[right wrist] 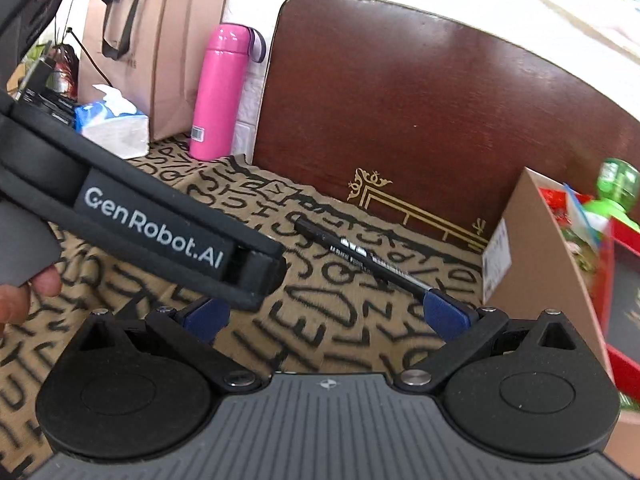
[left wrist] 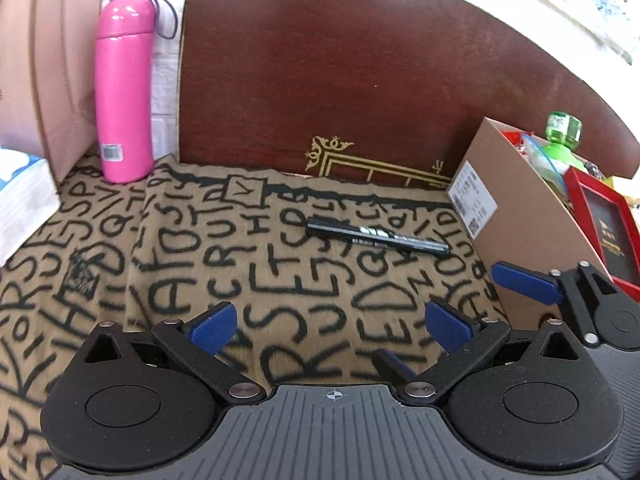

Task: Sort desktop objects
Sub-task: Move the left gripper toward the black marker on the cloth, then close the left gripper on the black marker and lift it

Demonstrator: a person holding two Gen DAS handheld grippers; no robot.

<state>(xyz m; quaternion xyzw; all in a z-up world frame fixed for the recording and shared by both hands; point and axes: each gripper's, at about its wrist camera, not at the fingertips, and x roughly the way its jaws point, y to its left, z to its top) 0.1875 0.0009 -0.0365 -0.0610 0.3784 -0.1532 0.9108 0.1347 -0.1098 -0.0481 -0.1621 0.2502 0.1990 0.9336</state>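
I have both claws spread wide and holding nothing. The left claw (left wrist: pixel 332 322) hangs low over the lettered cloth (left wrist: pixel 200 264) that covers the surface, and the black pen (left wrist: pixel 378 237) lies flat on that cloth above and right of centre in the left view, well clear of my fingertips. In the right view the right claw (right wrist: pixel 326 314) sits nearer: the pen (right wrist: pixel 360 254) runs diagonally through the middle of the frame, and its near end seems to meet the blue pad of my right-hand finger (right wrist: pixel 444 314), though I cannot tell whether they truly touch.

The cardboard box (left wrist: pixel 532 216) stands at the right edge, already holding a green bottle (left wrist: pixel 562 132) and a red frame (left wrist: pixel 604 224). The pink flask (left wrist: pixel 124 88) stands upright at upper left.

My worries: closing now would likely catch only the pen's tip, so it could swivel or slip out. The soft cloth may bunch under a pad and drag along. The left claw's body crosses the right view's left side, so the two tools could knock together if I reach in carelessly.
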